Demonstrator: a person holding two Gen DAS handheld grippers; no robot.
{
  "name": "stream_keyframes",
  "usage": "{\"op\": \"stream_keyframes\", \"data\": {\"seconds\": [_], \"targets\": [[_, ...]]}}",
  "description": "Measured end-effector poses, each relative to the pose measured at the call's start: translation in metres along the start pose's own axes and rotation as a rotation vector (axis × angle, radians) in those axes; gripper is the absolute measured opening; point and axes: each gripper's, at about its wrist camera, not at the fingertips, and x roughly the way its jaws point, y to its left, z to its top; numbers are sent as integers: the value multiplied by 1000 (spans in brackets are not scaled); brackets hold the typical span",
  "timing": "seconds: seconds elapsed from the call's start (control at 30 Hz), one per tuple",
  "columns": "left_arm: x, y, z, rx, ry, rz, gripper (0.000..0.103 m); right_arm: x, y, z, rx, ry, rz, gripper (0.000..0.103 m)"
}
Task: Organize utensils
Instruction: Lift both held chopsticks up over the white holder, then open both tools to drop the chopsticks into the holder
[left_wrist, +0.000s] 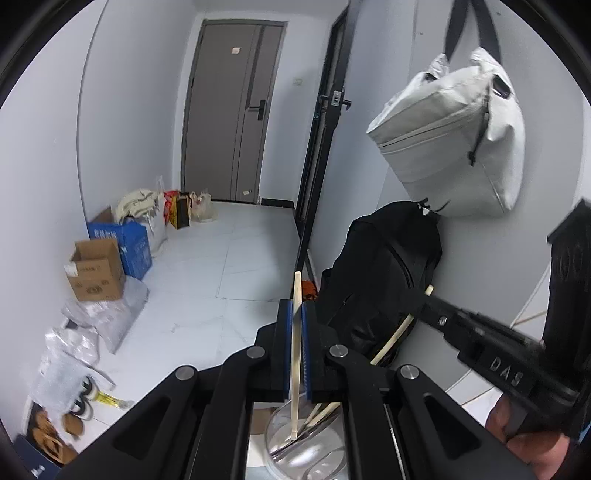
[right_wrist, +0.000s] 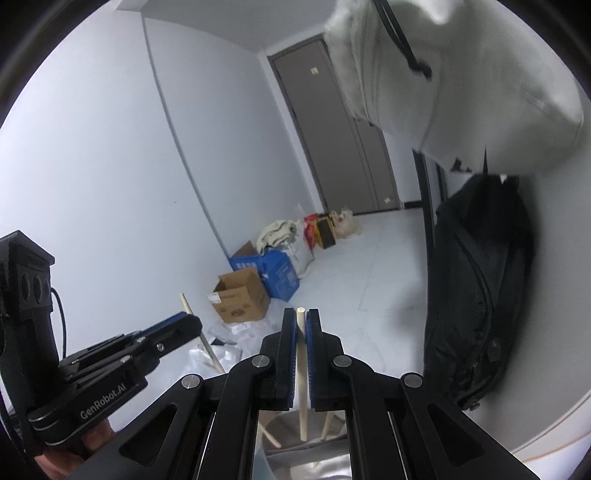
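Between each gripper's fingers (left_wrist: 309, 332), one chopstick (right_wrist: 300, 369) points upward.

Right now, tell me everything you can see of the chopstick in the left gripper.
The chopstick is a thin, pale, straight stick, wooden or bamboo by its look, with a squared top end. The left gripper is shut on it, its blue pads pressing either side around mid-length. It stands near upright, its top poking above the fingers and its lower end hanging down over a clear round container that holds more utensils. Whether the tip touches anything there cannot be told.
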Motion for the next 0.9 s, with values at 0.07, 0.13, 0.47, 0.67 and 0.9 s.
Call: {"op": "stream_keyframes", "data": {"seconds": [0.07, 0.13, 0.47, 0.67, 0.9], "targets": [[7, 1, -2, 1, 3, 1, 1, 8, -5, -3, 0, 8, -3, 4], [13, 1, -3, 9, 2, -1, 1, 15, -9, -6, -1, 14, -8, 4], [30, -1, -21, 56, 14, -43, 1, 38, -16, -27, -9, 43, 28, 4], [39, 5, -33, 57, 71, -128, 1, 54, -22, -50, -19, 84, 71, 4], [41, 5, -32, 56, 135, -198, 8, 53, -39, -66, 59, 120, 124, 9]]}}
